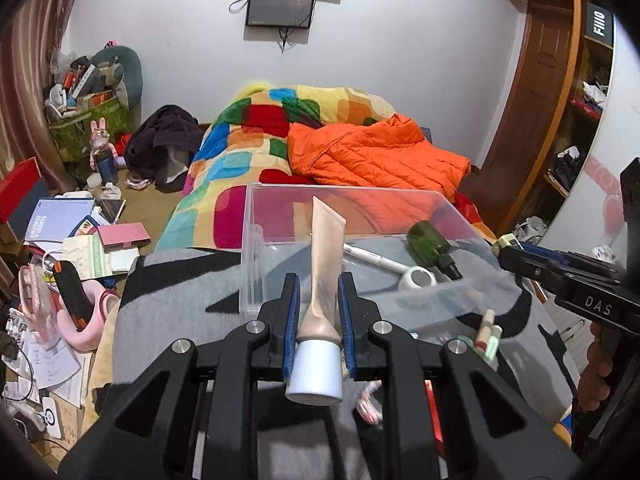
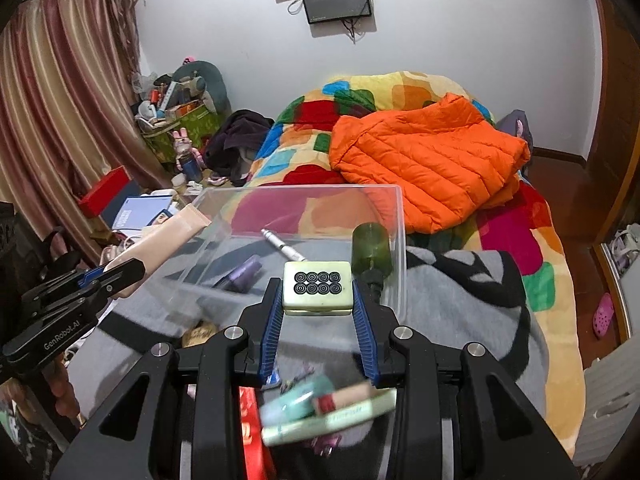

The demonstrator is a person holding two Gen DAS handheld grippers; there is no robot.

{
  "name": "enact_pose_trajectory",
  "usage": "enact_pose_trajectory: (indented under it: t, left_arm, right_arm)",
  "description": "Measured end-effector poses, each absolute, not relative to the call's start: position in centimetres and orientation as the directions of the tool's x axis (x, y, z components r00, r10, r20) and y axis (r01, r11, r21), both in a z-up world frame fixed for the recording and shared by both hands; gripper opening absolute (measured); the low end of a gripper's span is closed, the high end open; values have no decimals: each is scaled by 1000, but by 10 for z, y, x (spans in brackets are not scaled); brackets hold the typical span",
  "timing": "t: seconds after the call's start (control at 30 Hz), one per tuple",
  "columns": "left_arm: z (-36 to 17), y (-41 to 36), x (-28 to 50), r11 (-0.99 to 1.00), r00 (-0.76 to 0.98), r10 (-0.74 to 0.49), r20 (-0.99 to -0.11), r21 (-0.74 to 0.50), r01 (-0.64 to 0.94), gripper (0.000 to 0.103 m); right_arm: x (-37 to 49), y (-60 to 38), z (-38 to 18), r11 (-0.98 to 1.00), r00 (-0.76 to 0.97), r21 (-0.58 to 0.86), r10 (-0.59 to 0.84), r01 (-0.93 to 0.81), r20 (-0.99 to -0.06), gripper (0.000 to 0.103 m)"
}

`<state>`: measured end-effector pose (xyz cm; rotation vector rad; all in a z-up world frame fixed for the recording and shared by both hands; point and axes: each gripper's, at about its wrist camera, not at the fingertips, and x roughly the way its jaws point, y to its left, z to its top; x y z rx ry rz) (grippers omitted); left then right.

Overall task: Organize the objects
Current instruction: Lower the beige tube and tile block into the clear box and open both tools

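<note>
My left gripper (image 1: 318, 284) is shut on a beige cosmetic tube (image 1: 325, 256) with a white cap, held just short of the near wall of a clear plastic bin (image 1: 252, 240). My right gripper (image 2: 318, 286) is shut on a pale mahjong tile (image 2: 318, 288) with black circles, held at the bin (image 2: 396, 216) near wall. Inside the bin lie a green bottle (image 1: 430, 242), a white pen (image 1: 370, 258), a white cap piece (image 1: 416, 278) and a purple tube (image 2: 244, 272). The right gripper shows at the right of the left wrist view (image 1: 504, 250).
The bin sits on a grey and black blanket (image 1: 168, 304) on a bed with a colourful quilt (image 1: 248, 136) and an orange jacket (image 1: 372, 152). Several loose tubes (image 2: 332, 408) lie below my right gripper. Cluttered papers (image 1: 80, 240) lie left of the bed.
</note>
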<state>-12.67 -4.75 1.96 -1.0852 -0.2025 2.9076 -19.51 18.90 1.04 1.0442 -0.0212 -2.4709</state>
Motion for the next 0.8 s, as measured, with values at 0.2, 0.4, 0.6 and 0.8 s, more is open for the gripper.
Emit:
enact_pose_trajectory:
  t: [0.2,0.4,0.6,0.8]
  left_arm:
    - [13,-51,-159,-994,-724,68,-686,-112,13,19]
    - [2,-48,-185,-997,-691,53,-721,-81,9,19]
    - [-9,-43,-197,-998,-672,48,-739,-54,-12,19]
    - [-11,-40,-200,-998,-661,58,-748,-53,-28,19]
  right_arm:
    - [-226,182,3,-894,-568,221,-423,391,-706,31]
    - [-249,160,-20,-906,-535,157,-365,394,-762,31]
    - [-256,156,-37,-912,-514,125,-329,391,-792,31]
    - [-257,159,-34,-917,-513,113,-312,382,-799,31]
